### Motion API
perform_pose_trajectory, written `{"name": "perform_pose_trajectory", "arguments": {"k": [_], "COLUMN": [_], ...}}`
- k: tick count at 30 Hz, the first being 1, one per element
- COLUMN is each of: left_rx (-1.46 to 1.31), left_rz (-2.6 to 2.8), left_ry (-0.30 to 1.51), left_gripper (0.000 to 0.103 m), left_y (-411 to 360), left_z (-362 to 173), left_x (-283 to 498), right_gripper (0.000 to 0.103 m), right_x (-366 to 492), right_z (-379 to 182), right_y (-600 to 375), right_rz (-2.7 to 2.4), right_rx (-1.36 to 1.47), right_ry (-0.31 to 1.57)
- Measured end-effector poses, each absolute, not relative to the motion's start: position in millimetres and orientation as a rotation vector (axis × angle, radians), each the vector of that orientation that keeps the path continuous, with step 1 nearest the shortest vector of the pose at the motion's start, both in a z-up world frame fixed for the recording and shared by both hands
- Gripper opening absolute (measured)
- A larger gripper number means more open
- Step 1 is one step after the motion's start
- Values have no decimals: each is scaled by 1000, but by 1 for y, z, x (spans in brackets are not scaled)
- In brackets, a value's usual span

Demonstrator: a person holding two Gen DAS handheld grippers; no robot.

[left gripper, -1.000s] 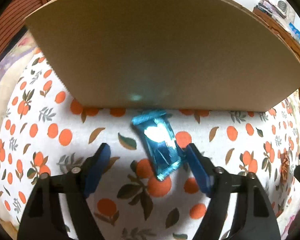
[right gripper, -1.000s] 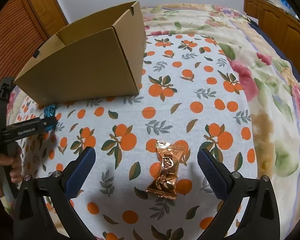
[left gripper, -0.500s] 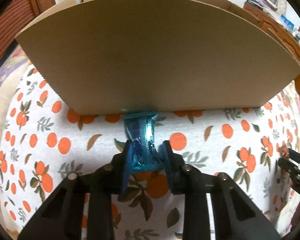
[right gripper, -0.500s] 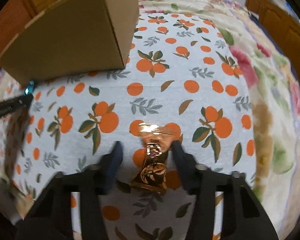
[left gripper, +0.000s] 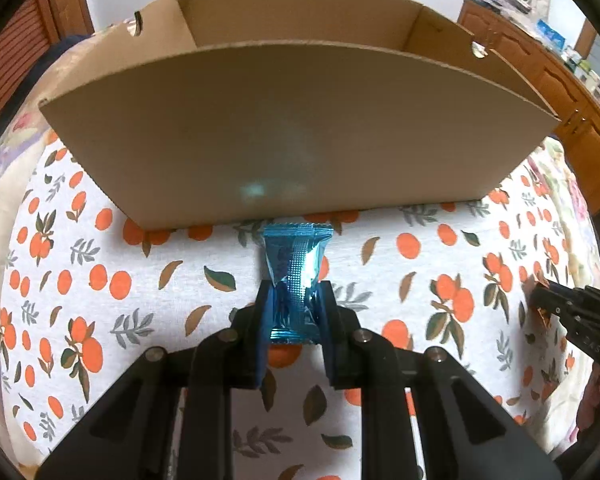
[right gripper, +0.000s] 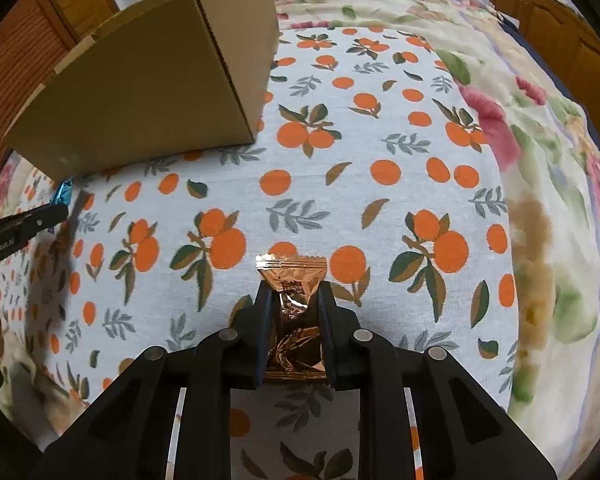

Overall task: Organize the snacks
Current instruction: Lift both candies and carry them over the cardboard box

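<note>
A: Status on your left side?

B: Your left gripper (left gripper: 294,304) is clamped tight on the blue foil snack (left gripper: 296,264). Pads press the wrapper's lower half, and the crimped top end sticks out past the fingertips towards the box. From the right wrist camera the same gripper (right gripper: 62,210) comes in at the far left edge, a bit of blue wrapper (right gripper: 62,193) showing at its tip

A: Where's the box relative to that?

B: The cardboard box (left gripper: 292,136) stands straight ahead of your left gripper on the orange-print cloth (left gripper: 100,280), open at the top. The snack's top end is just in front of the box's near wall, at its base. I can't tell whether it touches. What shows of the box's inside is bare cardboard; its floor is hidden

A: And the right side?

B: Your right gripper (right gripper: 294,308) is closed just as tight on the copper foil snack (right gripper: 292,280). Pads grip its middle, with the sealed top edge poking out ahead. The box (right gripper: 148,92) is up and left of it, well apart. In the left wrist view your right gripper (left gripper: 540,304) shows at the right edge with copper foil (left gripper: 540,314) at its tip

A: Surface?

B: The cloth lies over a floral blanket (right gripper: 540,160), and wooden cabinets (right gripper: 560,40) stand at the far right
</note>
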State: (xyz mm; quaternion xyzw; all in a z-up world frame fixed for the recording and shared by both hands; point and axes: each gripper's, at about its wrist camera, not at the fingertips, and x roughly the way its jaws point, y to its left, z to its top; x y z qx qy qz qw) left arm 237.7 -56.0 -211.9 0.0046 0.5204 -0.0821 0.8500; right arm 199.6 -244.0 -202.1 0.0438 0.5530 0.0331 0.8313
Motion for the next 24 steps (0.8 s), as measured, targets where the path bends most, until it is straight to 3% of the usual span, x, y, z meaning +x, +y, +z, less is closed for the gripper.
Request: {"name": "perform_pose_trajectory", "arguments": {"k": [24], "left_rx": [20], "left_rz": [-262], "left_ry": [939], "left_gripper": [19], "left_y": [-49], "left_z": [-119], "left_x": [197], "right_gripper": [20], "right_x": [186], "right_z": [-145], "right_y": [-230], "right_rz": [151], "right_rx": [93], "right_ry": [978]}}
